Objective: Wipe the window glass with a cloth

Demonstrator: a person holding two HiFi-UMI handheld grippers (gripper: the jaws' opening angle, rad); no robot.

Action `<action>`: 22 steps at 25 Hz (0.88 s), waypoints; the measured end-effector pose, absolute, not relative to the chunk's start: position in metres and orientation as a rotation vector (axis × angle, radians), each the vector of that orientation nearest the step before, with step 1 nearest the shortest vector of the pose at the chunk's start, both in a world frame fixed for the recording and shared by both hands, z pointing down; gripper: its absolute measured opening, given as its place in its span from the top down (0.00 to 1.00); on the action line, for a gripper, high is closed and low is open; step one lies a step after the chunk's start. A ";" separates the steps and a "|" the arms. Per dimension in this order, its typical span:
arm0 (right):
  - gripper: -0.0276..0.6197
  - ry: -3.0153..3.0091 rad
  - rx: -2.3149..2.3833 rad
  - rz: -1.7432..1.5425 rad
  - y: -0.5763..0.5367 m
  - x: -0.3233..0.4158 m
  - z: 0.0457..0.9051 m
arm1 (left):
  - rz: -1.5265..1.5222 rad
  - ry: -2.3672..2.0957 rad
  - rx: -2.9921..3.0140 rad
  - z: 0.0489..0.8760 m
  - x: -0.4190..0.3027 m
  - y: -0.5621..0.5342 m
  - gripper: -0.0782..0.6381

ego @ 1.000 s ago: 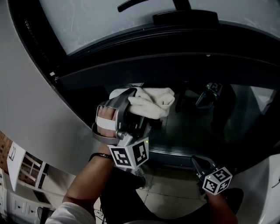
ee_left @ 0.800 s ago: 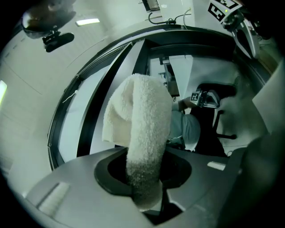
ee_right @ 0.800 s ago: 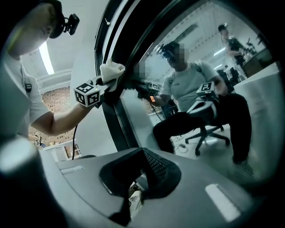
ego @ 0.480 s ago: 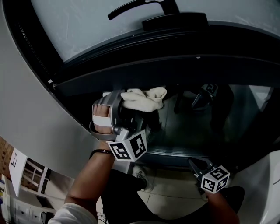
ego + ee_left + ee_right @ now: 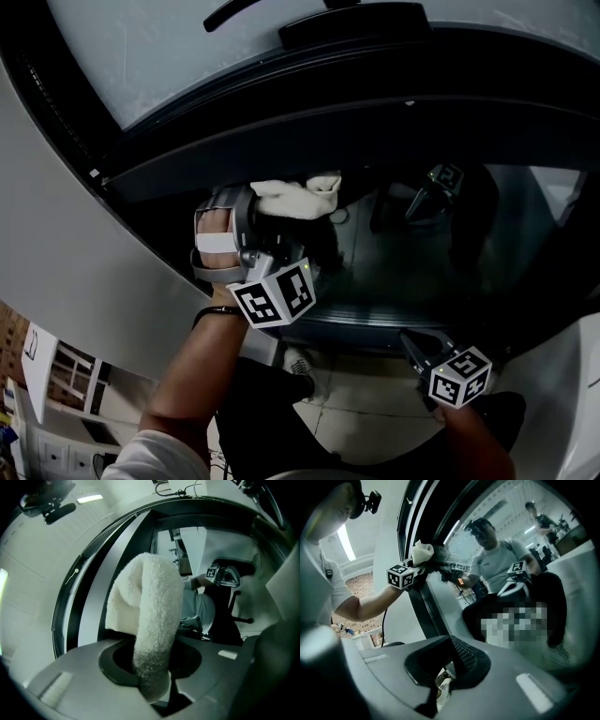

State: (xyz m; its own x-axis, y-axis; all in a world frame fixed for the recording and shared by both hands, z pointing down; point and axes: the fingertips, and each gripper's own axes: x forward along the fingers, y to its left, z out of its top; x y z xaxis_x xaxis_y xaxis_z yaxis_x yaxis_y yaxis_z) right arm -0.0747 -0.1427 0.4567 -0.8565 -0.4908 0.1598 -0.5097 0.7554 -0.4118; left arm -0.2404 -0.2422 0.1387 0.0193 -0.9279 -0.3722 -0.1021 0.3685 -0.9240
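Note:
A white terry cloth is bunched in my left gripper, which is shut on it and presses it against the dark lower window glass near the pane's upper left corner. In the left gripper view the cloth rises folded out of the jaws and hides most of the pane. My right gripper hangs low at the right, away from the glass, shut with nothing in it. The right gripper view shows the left gripper's marker cube and the cloth against the glass.
A thick dark window frame curves above the cloth, with a frosted upper pane and a black handle over it. A pale wall lies at the left. Tiled floor and a person's shoe show below.
My left gripper has carried the cloth up and slightly left over the glass, closer to the frame. The right gripper has hardly moved.

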 end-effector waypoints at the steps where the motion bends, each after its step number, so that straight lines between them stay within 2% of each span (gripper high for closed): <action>1: 0.96 -2.905 0.827 0.702 -0.143 -0.075 0.457 | -0.855 1.406 -1.009 0.140 -0.240 -0.243 0.70; 22: 0.96 -2.898 0.885 0.699 -0.141 -0.074 0.453 | -0.816 1.429 -1.014 0.156 -0.240 -0.244 0.75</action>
